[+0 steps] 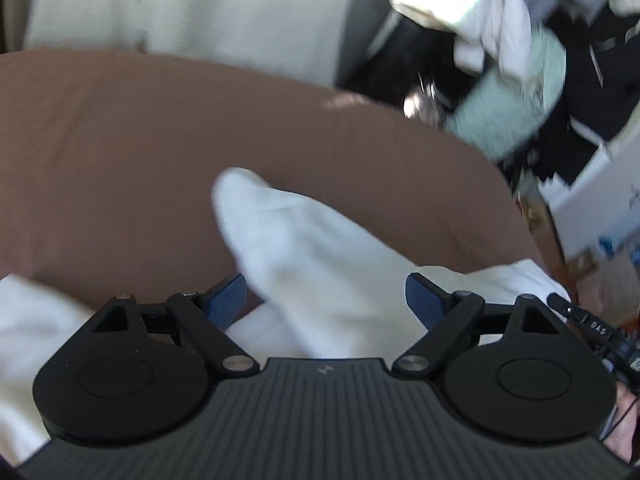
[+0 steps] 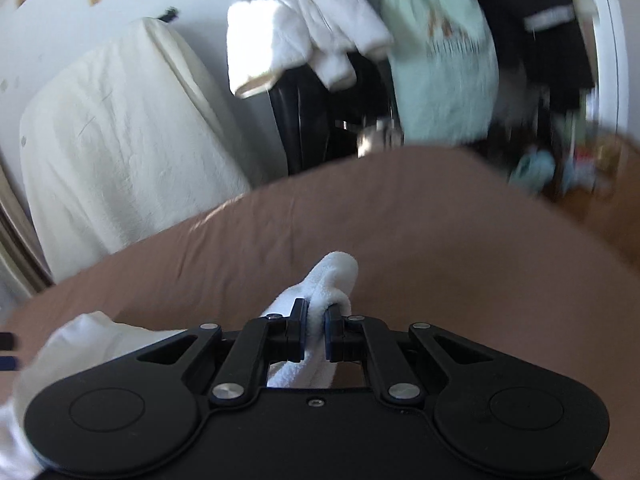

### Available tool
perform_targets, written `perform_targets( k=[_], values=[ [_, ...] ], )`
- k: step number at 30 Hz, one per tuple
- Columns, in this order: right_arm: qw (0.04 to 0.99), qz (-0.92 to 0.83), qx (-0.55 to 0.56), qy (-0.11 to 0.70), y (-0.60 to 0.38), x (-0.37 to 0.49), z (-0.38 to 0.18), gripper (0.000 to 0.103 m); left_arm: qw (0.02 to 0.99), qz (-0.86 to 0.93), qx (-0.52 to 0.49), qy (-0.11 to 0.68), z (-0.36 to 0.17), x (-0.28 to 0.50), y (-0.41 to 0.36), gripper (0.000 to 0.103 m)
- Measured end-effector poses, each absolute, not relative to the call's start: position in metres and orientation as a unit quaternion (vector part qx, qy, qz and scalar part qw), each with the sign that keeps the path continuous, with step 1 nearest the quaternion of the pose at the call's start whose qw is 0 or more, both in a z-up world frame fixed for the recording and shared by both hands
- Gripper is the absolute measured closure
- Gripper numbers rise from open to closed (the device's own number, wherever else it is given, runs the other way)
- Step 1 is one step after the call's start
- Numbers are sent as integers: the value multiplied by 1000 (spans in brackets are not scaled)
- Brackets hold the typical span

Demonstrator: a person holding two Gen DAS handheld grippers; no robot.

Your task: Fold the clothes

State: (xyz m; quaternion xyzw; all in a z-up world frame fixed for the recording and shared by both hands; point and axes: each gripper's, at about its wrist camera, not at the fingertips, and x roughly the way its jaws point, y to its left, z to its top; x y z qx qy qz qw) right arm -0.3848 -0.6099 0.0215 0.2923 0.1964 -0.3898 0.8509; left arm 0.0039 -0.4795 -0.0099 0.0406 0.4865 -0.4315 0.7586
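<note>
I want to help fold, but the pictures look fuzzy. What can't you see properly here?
- White garment: what kind it is; the left gripper body hides its lower part in the left wrist view, and motion blur softens it.
- Pinched white fabric in the right gripper: the gripper body covers the rest in the right wrist view.
- Hanging clothes behind the brown bed sheet: blurred in both views.

Brown bed (image 2: 440, 220), clothes rack (image 2: 440, 60) behind, sunlit.
</note>
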Motion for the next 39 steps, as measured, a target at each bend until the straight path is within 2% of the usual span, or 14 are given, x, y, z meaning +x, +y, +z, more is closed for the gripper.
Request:
perform_targets(
  k=[3, 5, 6, 12, 18, 23, 29, 33, 34, 35, 36, 37, 38, 39],
  values=[
    [856, -374, 305, 183, -614, -387, 24, 94, 759, -379, 104, 518, -30, 10, -517, 17],
    [863, -365, 296, 183, -607, -388, 19, 93, 762, -375, 131, 512, -42, 8, -527, 50],
    [869, -356, 289, 184, -603, -388, 16, 92, 759, -386, 141, 505, -45, 3, -528, 84],
    [949, -228, 139, 167, -553, -366, 39, 92, 827, -370, 287, 310, -6, -65, -504, 86],
    [964, -198, 103, 146, -506, -371, 59, 93, 862, -379, 222, 251, 66, -93, -423, 86],
    [973, -153, 126, 121, -482, -383, 87, 93, 868, -399, 187, 226, 90, -103, -366, 86],
    [979, -153, 72, 117, -494, -317, 134, 96, 910, -315, 191, 192, 133, -27, -352, 88],
    [987, -151, 12, 58, -503, -242, 193, 96, 968, -187, 71, 149, 198, 59, -343, 87],
    [989, -144, 5, 43, -506, -221, 204, 96, 971, -167, 70, 153, 204, 78, -347, 82],
    [992, -123, 11, 33, -509, -199, 208, 94, 968, -162, 86, 171, 203, 98, -353, 76],
    [994, -106, 22, 31, -513, -177, 210, 89, 964, -149, 101, 195, 196, 114, -355, 58],
    [992, -104, 50, 54, -516, -159, 206, 83, 962, -125, 109, 217, 183, 124, -352, 48],
    [986, -121, 78, 88, -516, -147, 198, 64, 959, -115, 113, 234, 167, 126, -343, 48],
    [979, -134, 102, 118, -515, -137, 189, 54, 955, -118, 115, 248, 149, 122, -331, 48]
  ],
)
